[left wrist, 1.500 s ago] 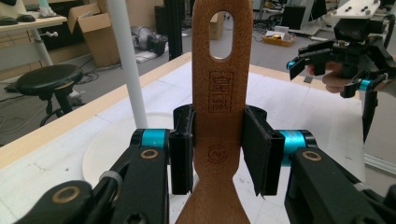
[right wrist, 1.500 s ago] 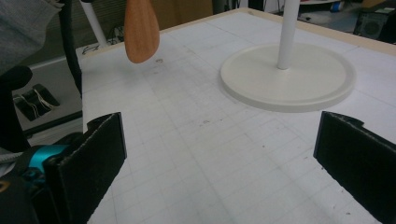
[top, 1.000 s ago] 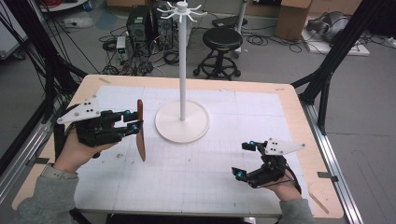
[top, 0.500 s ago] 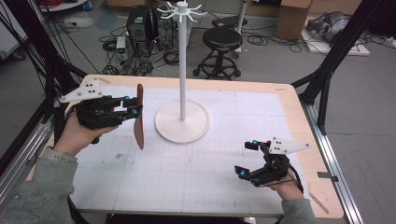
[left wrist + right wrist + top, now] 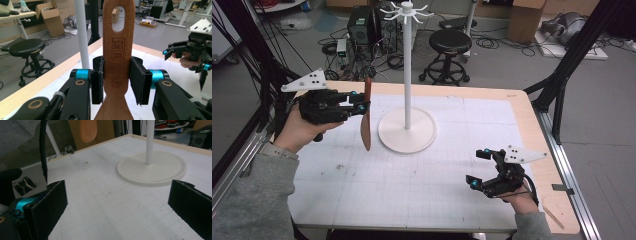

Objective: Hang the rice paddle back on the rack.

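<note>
Two grippers show in the high view: the left gripper (image 5: 360, 103) holds a wooden spatula (image 5: 366, 116) upright above the table (image 5: 422, 200), left of the white stand (image 5: 407, 75), while the right gripper (image 5: 479, 167) rests open near the front edge. In the left gripper view the pads (image 5: 97, 80) clamp the spatula's handle below its hanging hole (image 5: 118, 18). In the right gripper view the jaws stand wide, empty. Judging by this, the carry is under way; next, that hole must be lifted to a hook (image 5: 388, 10).
</note>
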The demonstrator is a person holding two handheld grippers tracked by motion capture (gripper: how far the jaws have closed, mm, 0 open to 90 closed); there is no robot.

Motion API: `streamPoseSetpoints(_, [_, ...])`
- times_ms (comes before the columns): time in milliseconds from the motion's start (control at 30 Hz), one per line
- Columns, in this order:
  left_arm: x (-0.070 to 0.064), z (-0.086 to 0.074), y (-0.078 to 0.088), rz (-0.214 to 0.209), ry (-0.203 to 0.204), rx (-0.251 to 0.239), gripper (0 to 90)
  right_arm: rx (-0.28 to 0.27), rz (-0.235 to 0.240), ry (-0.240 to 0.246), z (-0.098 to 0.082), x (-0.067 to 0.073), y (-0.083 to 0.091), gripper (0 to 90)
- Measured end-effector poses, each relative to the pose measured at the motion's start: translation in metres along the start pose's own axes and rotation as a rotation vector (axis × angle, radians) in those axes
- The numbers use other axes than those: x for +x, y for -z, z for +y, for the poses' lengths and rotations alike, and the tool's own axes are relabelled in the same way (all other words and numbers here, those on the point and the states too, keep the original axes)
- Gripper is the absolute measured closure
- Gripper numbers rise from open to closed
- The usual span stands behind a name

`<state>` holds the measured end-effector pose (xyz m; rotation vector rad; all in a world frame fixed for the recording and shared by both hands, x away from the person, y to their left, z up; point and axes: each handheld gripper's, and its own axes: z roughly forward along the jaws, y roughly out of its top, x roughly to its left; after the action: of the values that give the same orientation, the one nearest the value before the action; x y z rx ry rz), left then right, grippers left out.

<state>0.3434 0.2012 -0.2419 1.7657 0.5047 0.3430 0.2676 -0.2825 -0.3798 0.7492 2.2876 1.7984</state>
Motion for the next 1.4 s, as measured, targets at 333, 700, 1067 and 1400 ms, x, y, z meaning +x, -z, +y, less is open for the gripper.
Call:
streamPoseSetpoints(333, [0.007, 0.012, 0.000, -0.011, -0.002, -0.008, 65.1, -0.009, 0.004, -0.009, 0.000, 0.000, 0.002, 0.9])
streamPoseSetpoints(700, [0.019, 0.026, -0.010, -0.030, 0.000, -0.011, 65.1, -0.016, 0.001, -0.017, -0.002, -0.002, 0.003, 0.9])
streamPoseSetpoints(1067, [0.020, 0.051, -0.003, -0.008, -0.039, -0.021, 65.0, -0.018, 0.014, -0.024, -0.005, -0.003, 0.004, 0.9])
streamPoseSetpoints(1400, [0.026, 0.071, -0.007, -0.010, -0.035, -0.032, 65.0, -0.043, 0.013, -0.043, -0.005, -0.006, 0.007, 0.9])
